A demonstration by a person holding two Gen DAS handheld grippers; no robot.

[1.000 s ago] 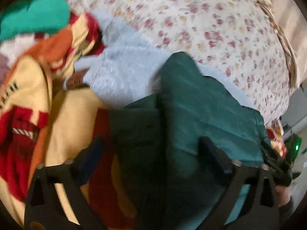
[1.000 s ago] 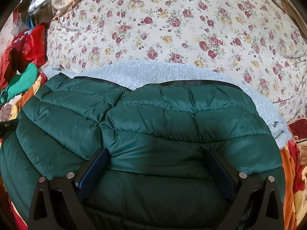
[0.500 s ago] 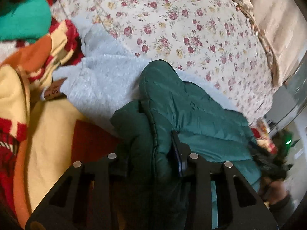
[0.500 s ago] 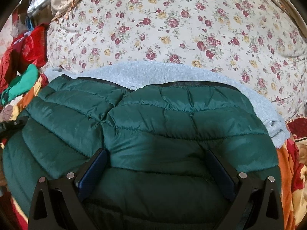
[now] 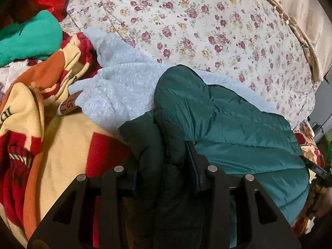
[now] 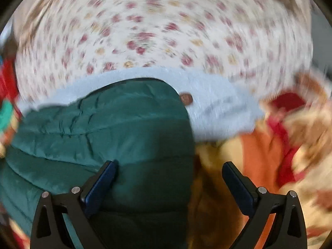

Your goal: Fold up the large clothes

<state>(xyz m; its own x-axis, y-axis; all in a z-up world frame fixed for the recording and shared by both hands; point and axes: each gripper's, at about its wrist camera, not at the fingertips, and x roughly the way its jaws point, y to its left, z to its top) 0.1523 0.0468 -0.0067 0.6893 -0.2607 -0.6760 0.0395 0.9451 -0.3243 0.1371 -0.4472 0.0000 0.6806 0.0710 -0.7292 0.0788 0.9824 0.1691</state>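
A: Floral bedsheet [image 5: 207, 20] fills the upper half of both wrist views, cream with small red roses. A heap of laundry sits in the lower left of the left wrist view: a cream-and-red patterned blanket [image 5: 62, 141] and a bright green garment [image 5: 27, 37] at the upper left edge.

B: Where's the piece I'm folding?

A: The dark green quilted puffer jacket [image 5: 238, 128] lies centre to lower right in the left view, on top of a light grey fleece sweatshirt [image 5: 124, 87] that spreads out past it onto the sheet. In the right view the jacket takes the lower left, with the fleece showing above and right of it.

B: Left claw?

A: My left gripper [image 5: 161, 166] has a bunched ridge of the jacket's edge between its pads. The fabric bulges up out of the jaws, which are easing apart a little while the padding still fills the gap. I read that pinch as taking one side of the jacket so it can be carried over as a fold.

B: And the right?

A: My right gripper [image 6: 168, 176] stands wide apart, nothing pressed. Its left finger [image 6: 99, 186] lies on the jacket; the right finger sits over the orange of the blanket, clear of the jacket's edge. The right frame is smeared, so fine contact I cannot tell. My guess is it is lining up on that edge to take the matching hold.
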